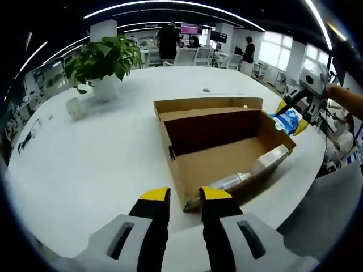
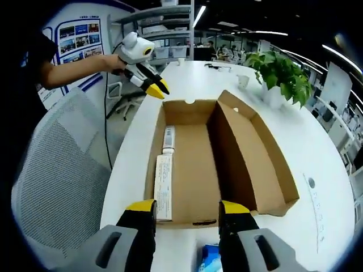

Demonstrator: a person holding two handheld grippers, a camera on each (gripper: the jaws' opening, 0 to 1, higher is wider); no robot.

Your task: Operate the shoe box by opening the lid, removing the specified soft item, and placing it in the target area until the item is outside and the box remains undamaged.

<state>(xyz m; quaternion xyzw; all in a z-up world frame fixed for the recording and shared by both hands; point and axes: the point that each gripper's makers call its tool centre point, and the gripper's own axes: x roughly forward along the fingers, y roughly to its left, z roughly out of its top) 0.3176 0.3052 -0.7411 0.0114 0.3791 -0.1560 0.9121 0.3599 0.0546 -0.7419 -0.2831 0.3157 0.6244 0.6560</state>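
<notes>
An open brown shoe box (image 1: 215,158) (image 2: 193,164) lies on the white round table (image 1: 85,164), its lid (image 2: 255,164) folded back. Along one wall inside it lie a long white carton (image 2: 163,192) (image 1: 272,157) and a tube (image 2: 168,139). My left gripper (image 1: 185,195) hovers at one short end of the box, jaws a little apart with nothing between them; it appears at the far end (image 2: 157,88) in the right gripper view. My right gripper (image 2: 187,207) is at the opposite end, outside the box, jaws wide. A blue and white soft item (image 2: 210,258) (image 1: 287,120) lies low between them.
A potted plant (image 1: 105,59) (image 2: 281,73) and a small cup (image 1: 74,107) stand on the table beyond the lid. A grey mesh chair (image 2: 57,170) is at the table's edge. A person's arm (image 2: 74,68) holds the left gripper. People stand in the background (image 1: 167,39).
</notes>
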